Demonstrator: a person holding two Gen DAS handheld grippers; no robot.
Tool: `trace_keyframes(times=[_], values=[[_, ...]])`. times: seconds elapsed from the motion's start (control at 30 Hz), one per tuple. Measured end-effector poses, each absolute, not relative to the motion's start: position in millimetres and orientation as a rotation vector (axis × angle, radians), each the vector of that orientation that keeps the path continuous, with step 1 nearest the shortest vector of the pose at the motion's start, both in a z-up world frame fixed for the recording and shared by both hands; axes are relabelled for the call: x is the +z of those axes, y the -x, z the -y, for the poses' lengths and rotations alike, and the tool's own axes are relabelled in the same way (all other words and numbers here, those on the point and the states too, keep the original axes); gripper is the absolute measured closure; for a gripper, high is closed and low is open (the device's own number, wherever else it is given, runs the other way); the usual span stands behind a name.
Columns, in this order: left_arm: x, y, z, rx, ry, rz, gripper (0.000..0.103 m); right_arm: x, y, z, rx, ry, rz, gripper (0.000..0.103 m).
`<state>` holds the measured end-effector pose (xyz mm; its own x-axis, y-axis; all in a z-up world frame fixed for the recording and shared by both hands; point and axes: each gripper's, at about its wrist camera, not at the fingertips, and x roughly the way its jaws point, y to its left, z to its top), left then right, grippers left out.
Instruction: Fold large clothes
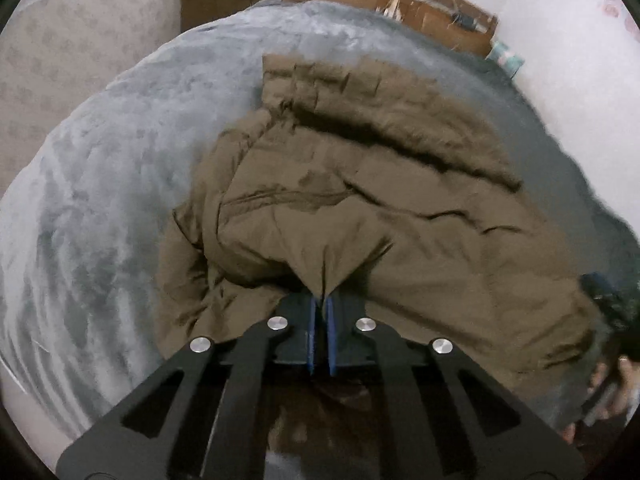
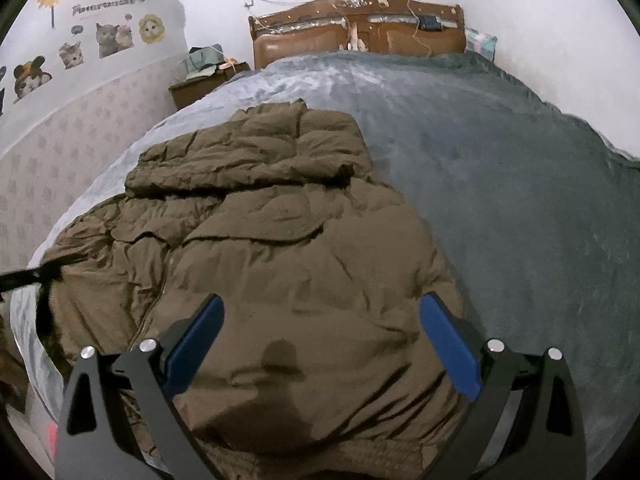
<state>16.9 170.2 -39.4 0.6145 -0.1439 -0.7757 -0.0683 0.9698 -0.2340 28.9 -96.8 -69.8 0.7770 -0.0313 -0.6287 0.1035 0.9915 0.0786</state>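
A large olive-brown padded jacket (image 1: 360,208) lies spread on a grey-blue bed cover (image 1: 100,208). My left gripper (image 1: 322,300) is shut on a pinched fold of the jacket's near edge, the cloth rising in a peak from between its blue pads. In the right wrist view the same jacket (image 2: 280,248) fills the near part of the bed, hood folded at the far end. My right gripper (image 2: 320,312) stands open just above the jacket's lower part, its blue pads wide apart with nothing pressed between them.
The bed cover (image 2: 500,200) stretches bare to the right of the jacket. A wooden headboard (image 2: 360,36) stands at the far end and a bedside cabinet (image 2: 200,84) at the far left. A hand (image 1: 616,384) shows at the right edge of the left wrist view.
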Motion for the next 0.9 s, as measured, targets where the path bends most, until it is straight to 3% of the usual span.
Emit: trace_keyframes(times=[0.2,0.4,0.47,0.5,0.53,0.6,0.9], values=[[-13.8,13.6,-192.1,-0.072,0.288,-0.904,0.103,-59.7,-27.3,90.9,-0.079,-0.042,-0.652,0.005],[-58.5,16.2,-185.3,0.028,0.137,-1.006,0.103,-76.7,-31.3,96.2,-0.076,-0.056,-0.695,0.005],[-53.8,19.9,-189.7,0.029,0.165,-0.979,0.094,-79.1,-29.2,97.1,-0.080,-0.044,-0.701,0.005],[-50.5,21.3,-193.2,0.037,0.182,-0.964,0.080,-78.4,-28.1,98.1,-0.084,-0.039,-0.698,0.005],[-47.3,22.3,-196.7,0.058,0.188,-0.947,0.056,-77.0,-26.9,99.9,-0.089,-0.036,-0.695,0.005],[-42.3,22.9,-201.1,0.097,0.182,-0.923,0.042,-74.0,-25.4,104.3,-0.104,-0.036,-0.687,0.005],[-71.9,-12.8,-198.7,0.045,0.254,-1.044,0.043,-76.5,-22.9,116.7,-0.128,-0.070,-0.693,0.005]])
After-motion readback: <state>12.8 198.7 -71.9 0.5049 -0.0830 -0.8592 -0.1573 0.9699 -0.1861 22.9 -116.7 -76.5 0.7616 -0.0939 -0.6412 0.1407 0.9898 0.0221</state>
